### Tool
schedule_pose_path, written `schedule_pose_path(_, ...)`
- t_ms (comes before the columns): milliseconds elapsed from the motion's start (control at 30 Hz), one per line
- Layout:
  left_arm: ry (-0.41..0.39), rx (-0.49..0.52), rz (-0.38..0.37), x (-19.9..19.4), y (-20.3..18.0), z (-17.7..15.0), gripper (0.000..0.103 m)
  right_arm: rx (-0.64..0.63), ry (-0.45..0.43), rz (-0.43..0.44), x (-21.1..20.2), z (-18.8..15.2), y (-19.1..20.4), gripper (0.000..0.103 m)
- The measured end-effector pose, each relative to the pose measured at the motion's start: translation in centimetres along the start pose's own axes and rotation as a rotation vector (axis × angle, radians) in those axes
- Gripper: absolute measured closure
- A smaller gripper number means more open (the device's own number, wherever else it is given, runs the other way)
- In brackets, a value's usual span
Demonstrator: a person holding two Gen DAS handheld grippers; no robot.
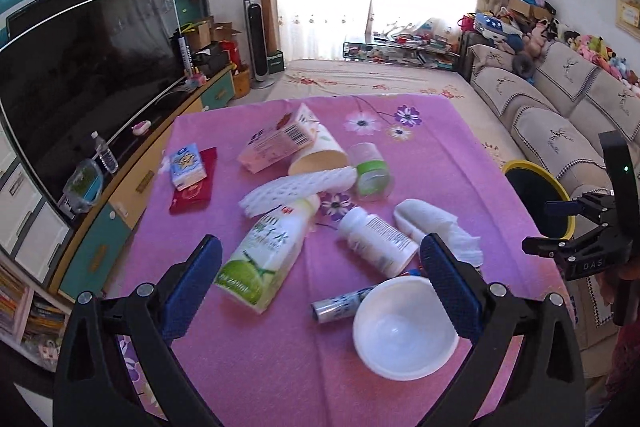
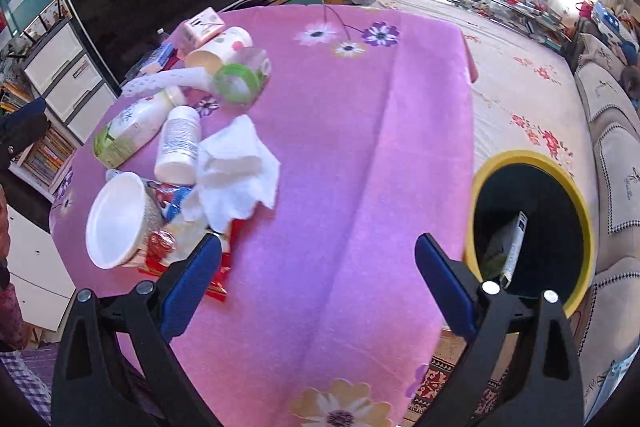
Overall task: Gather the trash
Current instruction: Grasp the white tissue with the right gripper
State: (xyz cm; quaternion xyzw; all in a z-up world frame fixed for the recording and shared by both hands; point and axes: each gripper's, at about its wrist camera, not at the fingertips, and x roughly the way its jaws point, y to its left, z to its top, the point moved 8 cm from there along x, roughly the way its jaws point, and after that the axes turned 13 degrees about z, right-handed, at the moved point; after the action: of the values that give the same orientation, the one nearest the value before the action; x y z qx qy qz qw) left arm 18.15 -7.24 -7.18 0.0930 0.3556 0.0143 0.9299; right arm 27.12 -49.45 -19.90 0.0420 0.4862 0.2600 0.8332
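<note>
Trash lies in a heap on the pink flowered tablecloth (image 1: 280, 367): a green-and-white drink bottle (image 1: 264, 255), a white pill bottle (image 1: 376, 239), a white bowl-shaped cup (image 1: 404, 327), crumpled tissue (image 1: 436, 227), a foam net (image 1: 296, 187), a paper cup (image 1: 320, 155) and a green-lidded clear jar (image 1: 372, 171). My left gripper (image 1: 320, 243) hovers open above the two bottles, holding nothing. My right gripper (image 2: 319, 239) is open and empty over bare cloth, with the tissue (image 2: 236, 175) to its left. A yellow-rimmed bin (image 2: 580, 195) stands off the table's right edge with a carton (image 2: 512, 247) inside.
A pink carton (image 1: 276, 143), a small blue carton (image 1: 188, 167) and a red packet (image 1: 196, 187) lie on the far left of the cloth. A large TV (image 1: 80, 67) on a low cabinet flanks the left, and a sofa (image 1: 560, 115) the right.
</note>
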Motion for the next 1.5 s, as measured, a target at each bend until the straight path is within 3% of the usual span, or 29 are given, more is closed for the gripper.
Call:
schedule_pose_path(100, 0.003, -0.022, 0.016, 0.1, 1.6, -1.4, 0.005, -0.018, 0.013, 0.042, 1.5, 1.6, 2.1, 0.011)
schedule_pose_path(300, -0.006, -0.022, 0.031, -0.6, 2.5, -2.6, 0.005, -0.038, 0.077, 0.073, 5.3, 4.1, 4.6, 0.020)
schedule_pose_path(767, 0.006, -0.024, 0.003, -0.2, 1.7, -3.5, 0.005, -0.036, 0.216, 0.019, 12.0, 4.8, 3.9, 0.054)
schedule_pose_path(833, 0.010, -0.024, 0.003, 0.1, 1.7, -3.5, 0.005, -0.044, 0.205, 0.012, 11.8, 5.1, 3.8, 0.076)
schedule_pose_path(933, 0.019, -0.026, 0.008, 0.5, 1.6, -3.5, 0.005, -0.031, 0.189, 0.029, 11.6, 5.5, 3.6, 0.094)
schedule_pose_path(1100, 0.025, -0.021, 0.012, 1.1, 1.3, -3.7, 0.005, -0.039, 0.142, 0.022, 10.2, 6.2, 3.7, 0.096)
schedule_pose_path(1267, 0.023, -0.012, 0.012, 1.4, 0.9, -3.5, 0.005, -0.058, 0.062, 0.013, 5.9, 7.2, 3.9, 0.096)
schedule_pose_path(1500, 0.007, 0.008, -0.001, 1.1, -0.6, -2.9, 0.005, -0.002, -0.056, -0.079, -1.8, 8.3, -1.2, 0.096)
